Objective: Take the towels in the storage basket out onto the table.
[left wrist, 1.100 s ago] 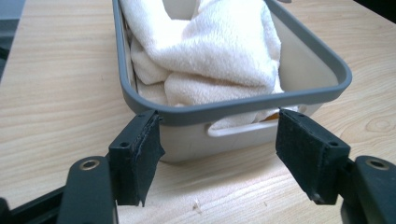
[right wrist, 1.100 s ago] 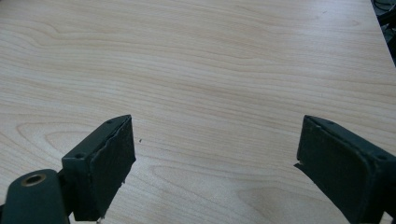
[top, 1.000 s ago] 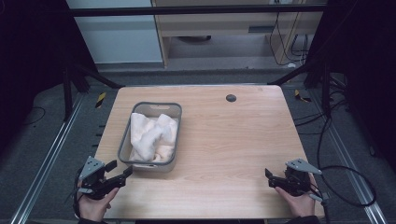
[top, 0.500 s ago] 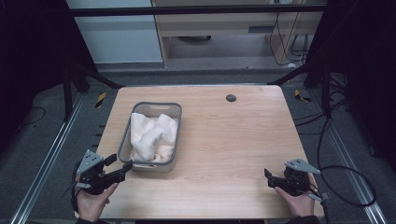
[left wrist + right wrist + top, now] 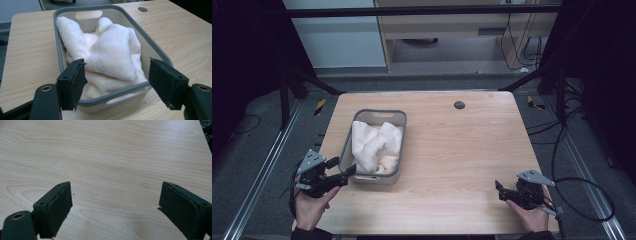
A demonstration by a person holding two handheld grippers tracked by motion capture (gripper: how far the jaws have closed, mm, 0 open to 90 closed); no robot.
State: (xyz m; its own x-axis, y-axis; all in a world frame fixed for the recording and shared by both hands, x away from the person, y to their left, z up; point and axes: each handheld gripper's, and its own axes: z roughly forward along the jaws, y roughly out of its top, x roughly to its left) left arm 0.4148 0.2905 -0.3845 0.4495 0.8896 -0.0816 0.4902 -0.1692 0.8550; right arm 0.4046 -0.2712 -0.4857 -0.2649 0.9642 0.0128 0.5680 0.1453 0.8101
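Jaws of the left gripper (image 5: 343, 174) are held wide, just opened further, empty, at the near rim of the basket (image 5: 347, 145) by the table's (image 5: 472, 150) left edge. Towel (image 5: 110, 52) folds are shown close up in the left gripper view. The right gripper (image 5: 502, 190) is spread empty near the right corner.

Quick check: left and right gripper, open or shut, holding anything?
Left gripper: open, holding nothing, at the near end of the basket with the towel.
Right gripper: open, holding nothing, over the table.
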